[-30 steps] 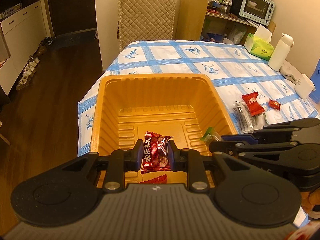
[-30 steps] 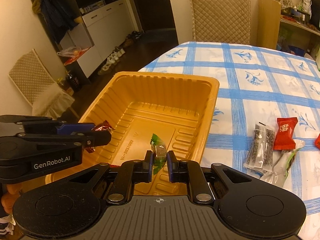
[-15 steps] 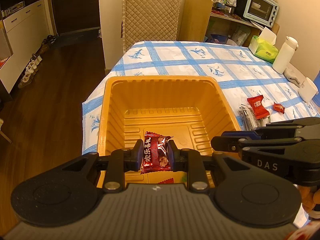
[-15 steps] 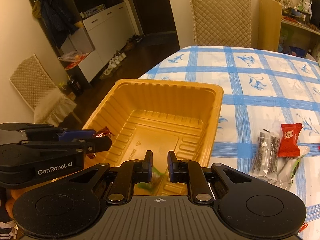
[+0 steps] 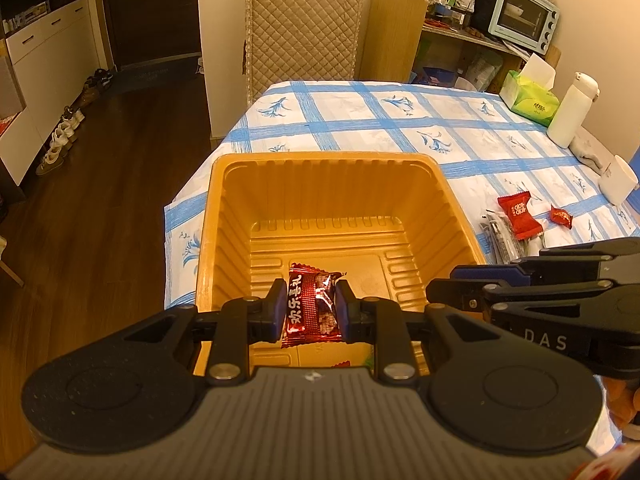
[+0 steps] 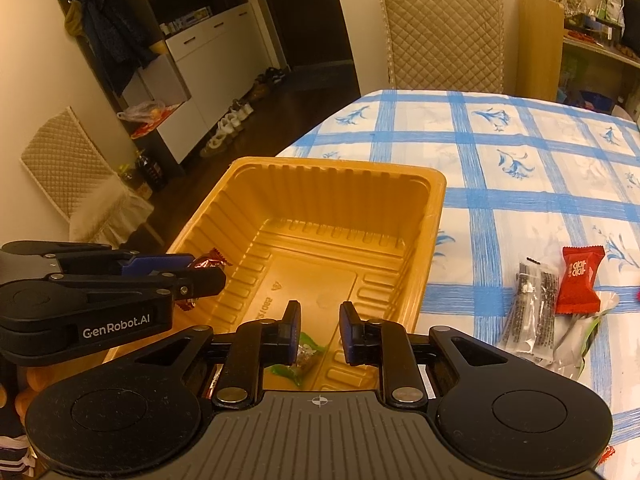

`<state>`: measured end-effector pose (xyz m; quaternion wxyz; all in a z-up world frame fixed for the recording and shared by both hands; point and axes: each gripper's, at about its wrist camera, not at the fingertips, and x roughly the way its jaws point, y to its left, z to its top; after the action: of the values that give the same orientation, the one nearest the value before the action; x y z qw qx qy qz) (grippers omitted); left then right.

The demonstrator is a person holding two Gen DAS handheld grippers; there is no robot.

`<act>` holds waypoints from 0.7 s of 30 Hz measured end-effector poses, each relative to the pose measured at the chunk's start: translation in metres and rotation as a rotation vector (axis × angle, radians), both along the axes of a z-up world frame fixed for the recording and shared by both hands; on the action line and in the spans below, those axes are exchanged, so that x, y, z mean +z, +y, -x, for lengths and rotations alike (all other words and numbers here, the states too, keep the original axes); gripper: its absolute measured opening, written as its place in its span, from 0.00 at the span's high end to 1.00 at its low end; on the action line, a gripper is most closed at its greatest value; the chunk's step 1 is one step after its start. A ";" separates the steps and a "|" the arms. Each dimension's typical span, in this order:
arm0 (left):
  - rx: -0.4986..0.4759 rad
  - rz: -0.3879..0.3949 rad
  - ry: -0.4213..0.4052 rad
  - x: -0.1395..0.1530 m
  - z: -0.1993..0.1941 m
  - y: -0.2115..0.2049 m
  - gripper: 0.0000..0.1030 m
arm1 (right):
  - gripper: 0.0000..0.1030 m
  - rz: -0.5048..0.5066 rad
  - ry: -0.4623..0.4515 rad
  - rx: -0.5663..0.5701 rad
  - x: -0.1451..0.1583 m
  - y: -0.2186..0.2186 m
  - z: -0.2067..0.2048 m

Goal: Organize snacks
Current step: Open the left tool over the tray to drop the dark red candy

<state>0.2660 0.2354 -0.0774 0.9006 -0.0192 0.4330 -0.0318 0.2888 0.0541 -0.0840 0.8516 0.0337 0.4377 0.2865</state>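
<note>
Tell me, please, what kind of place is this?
Most likely a home dining room. A table with a blue-checked cloth has a padded chair at its far end, a toaster oven sits on a crowded shelf, and shoes line the floor by a door.

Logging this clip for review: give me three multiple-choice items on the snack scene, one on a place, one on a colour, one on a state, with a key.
1. Where does the green-wrapped candy lie?
A. on the tablecloth
B. on the floor of the tray
C. on the chair

2. What colour is the tray?
A. orange-yellow
B. blue
C. white

3. What is between the left gripper fingers?
A. nothing
B. a white bottle
C. a dark red snack packet

Key: 1 B, the candy rests inside the tray below the right gripper, whose fingers are opening and clear of it. 2 A, its ribbed walls are orange-yellow. 3 C, both fingers press the packet's sides above the tray.
</note>
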 end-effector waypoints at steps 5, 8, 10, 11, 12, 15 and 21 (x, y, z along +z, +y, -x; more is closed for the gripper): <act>0.003 0.001 0.004 -0.002 -0.001 0.000 0.78 | 0.77 -0.001 -0.001 -0.002 0.000 0.000 0.000; 0.005 0.000 0.006 -0.003 0.000 -0.001 0.74 | 0.66 -0.001 -0.005 -0.004 0.000 -0.001 0.002; 0.014 -0.001 0.006 -0.003 0.002 0.000 0.65 | 0.55 -0.007 -0.012 -0.009 0.001 -0.002 0.004; 0.017 -0.001 0.005 -0.002 0.003 0.000 0.61 | 0.51 -0.012 -0.015 -0.014 0.002 -0.003 0.005; 0.020 0.000 0.005 -0.001 0.004 0.001 0.57 | 0.49 -0.016 -0.019 -0.019 0.003 -0.005 0.006; 0.028 0.000 -0.002 0.002 0.008 0.002 0.48 | 0.43 -0.020 -0.026 -0.034 0.005 -0.008 0.008; 0.039 0.005 -0.022 0.012 0.019 0.003 0.33 | 0.31 -0.027 -0.040 -0.057 0.010 -0.014 0.014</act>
<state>0.2471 0.2381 -0.0651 0.9057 -0.0293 0.4226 -0.0157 0.2745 0.0399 -0.0738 0.8673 0.0520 0.4157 0.2687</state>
